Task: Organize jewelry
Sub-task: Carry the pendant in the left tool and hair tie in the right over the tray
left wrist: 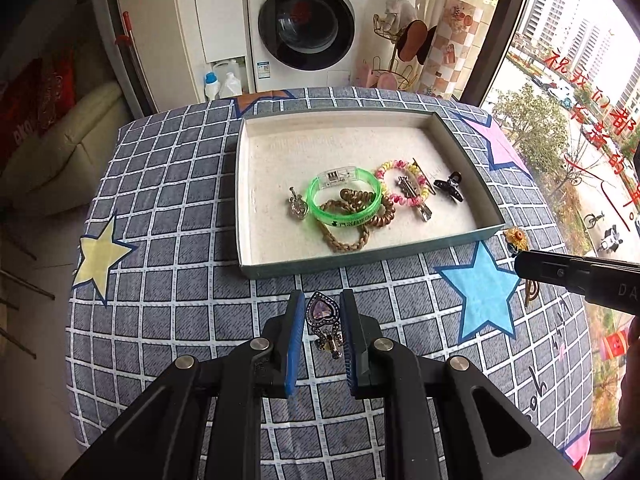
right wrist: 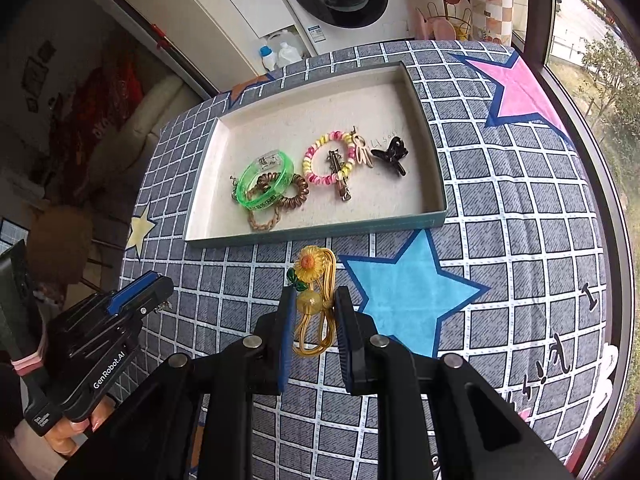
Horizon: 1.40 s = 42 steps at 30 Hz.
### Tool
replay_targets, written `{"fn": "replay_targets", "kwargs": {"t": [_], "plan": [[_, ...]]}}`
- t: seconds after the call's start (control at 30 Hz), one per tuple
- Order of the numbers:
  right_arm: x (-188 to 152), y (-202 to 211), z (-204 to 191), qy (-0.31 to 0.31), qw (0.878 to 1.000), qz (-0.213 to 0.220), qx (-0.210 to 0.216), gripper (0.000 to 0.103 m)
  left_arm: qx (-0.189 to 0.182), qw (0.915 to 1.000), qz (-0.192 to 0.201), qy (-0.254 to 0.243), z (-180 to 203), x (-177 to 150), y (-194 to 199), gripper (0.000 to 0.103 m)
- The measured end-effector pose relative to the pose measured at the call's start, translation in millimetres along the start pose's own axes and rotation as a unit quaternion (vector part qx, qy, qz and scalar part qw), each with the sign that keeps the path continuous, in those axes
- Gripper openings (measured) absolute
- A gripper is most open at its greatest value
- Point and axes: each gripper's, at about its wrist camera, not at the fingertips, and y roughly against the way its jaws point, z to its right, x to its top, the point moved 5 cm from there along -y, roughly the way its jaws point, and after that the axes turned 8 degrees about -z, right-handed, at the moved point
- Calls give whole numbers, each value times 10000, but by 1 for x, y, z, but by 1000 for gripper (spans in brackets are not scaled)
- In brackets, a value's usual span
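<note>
Tray (left wrist: 468, 236) lies straight ahead of both grippers, beyond the cloth. Left gripper (left wrist: 323, 308) pinches, I judge, the heart brooch (left wrist: 322, 312); right gripper (right wrist: 314, 306) brackets the sunflower hair tie (right wrist: 310, 276), long axis pointing trayward; grip uncertain.

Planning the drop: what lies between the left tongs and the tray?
Only bare checked cloth between the left tongs and the tray, in the left wrist view.
</note>
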Motion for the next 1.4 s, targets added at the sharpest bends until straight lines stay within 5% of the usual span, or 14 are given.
{"fn": "replay_targets", "kwargs": {"t": [0.57,1.4], "plan": [[88,-23,15,7,10000,50,-14,21,190,9992,75,343,-13,77,-41,30],[135,-93,33,128,9989,-352,-297,21,598,9972,-322,313,-15,96,-108,30]]}}
